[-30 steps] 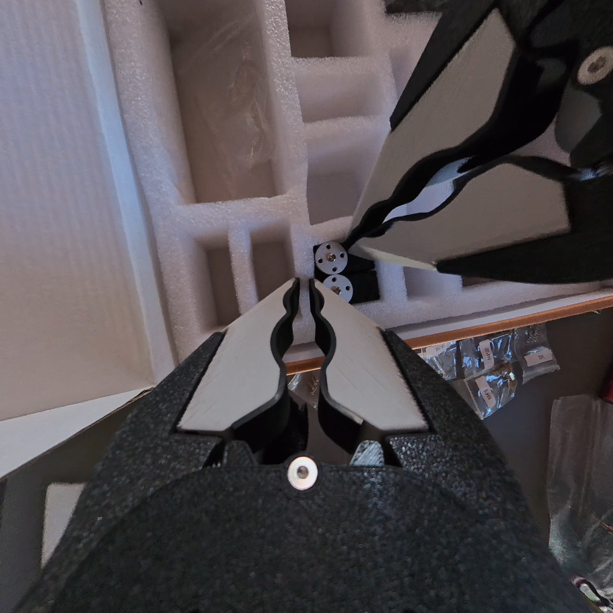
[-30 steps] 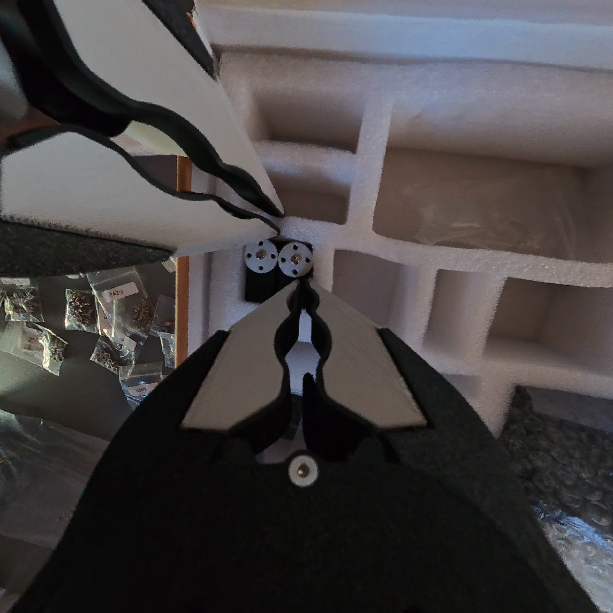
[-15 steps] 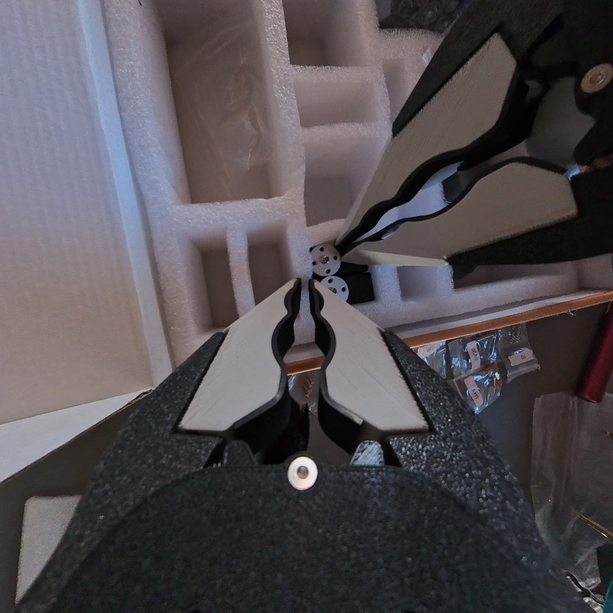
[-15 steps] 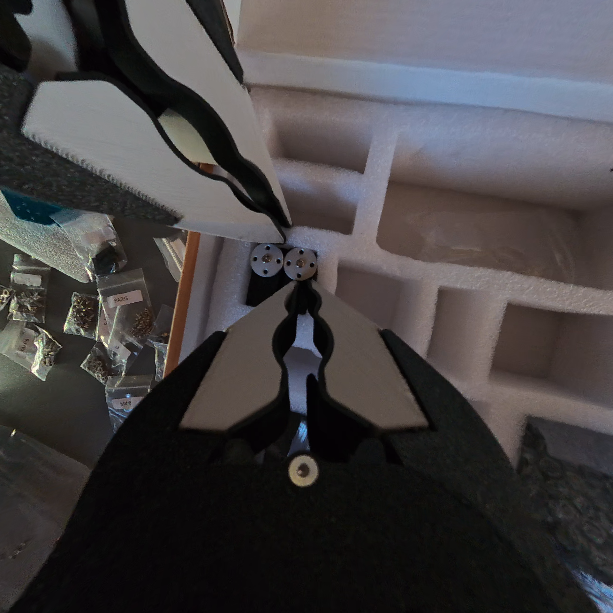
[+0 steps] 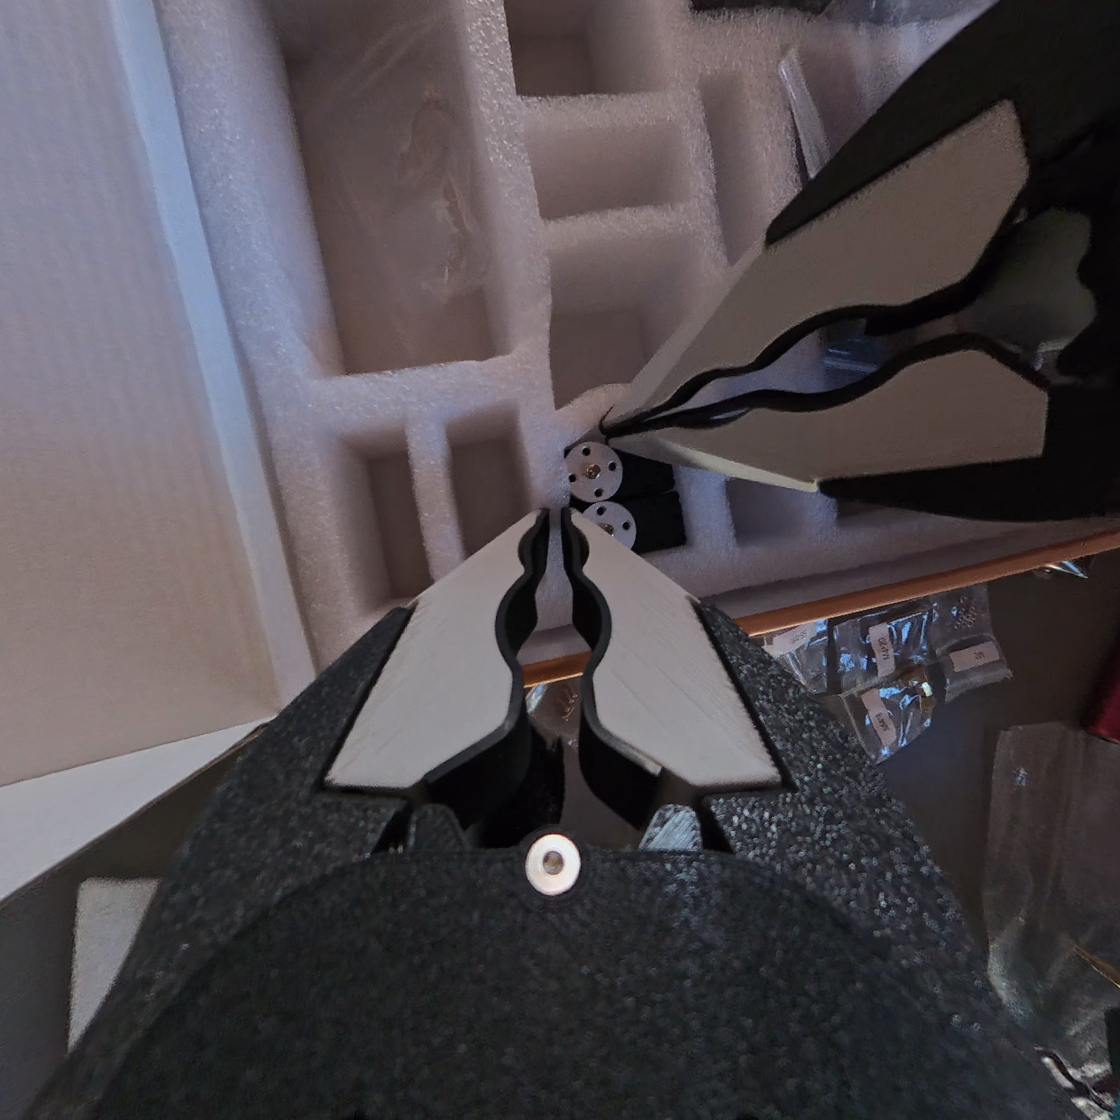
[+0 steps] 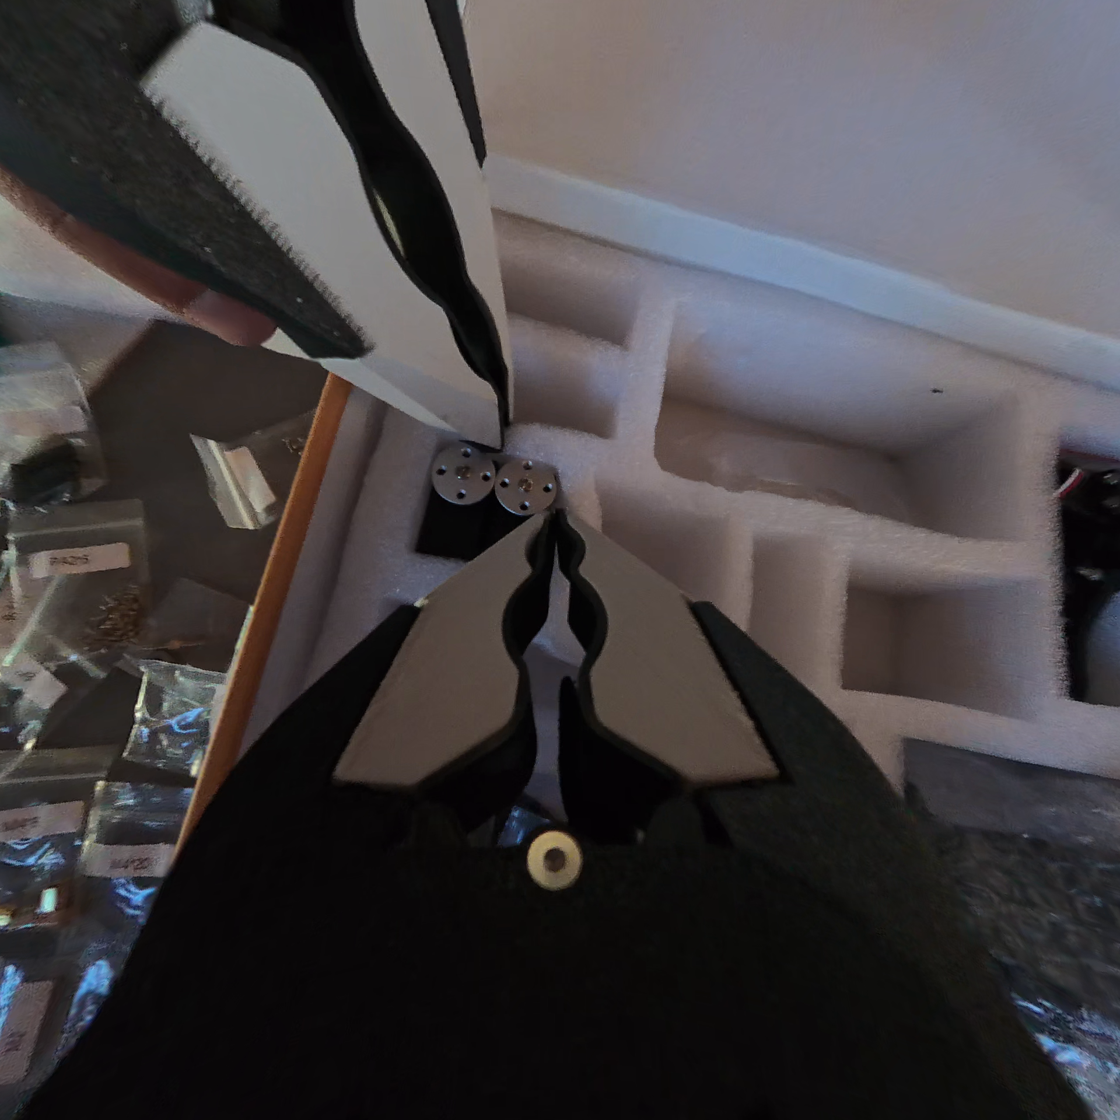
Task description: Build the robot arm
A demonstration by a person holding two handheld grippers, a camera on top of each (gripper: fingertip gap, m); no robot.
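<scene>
The left tool [image 5: 554, 515] is pressed together, its tip on the white foam insert [image 5: 388, 394] just beside two black motors [image 5: 636, 503] with round silver discs. The right tool [image 6: 554, 515], also pressed together, touches the foam on their other side. Both are equally near. Small bagged screws [image 5: 879, 666] lie on the surface outside the box.

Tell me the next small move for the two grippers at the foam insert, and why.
Probably open the right gripper slightly. Its tips, like the left gripper's, are nearly closed on nothing and sit on the foam insert at the corner of the pocket holding two black servos with round silver horns; closed tips cannot straddle one.
</scene>
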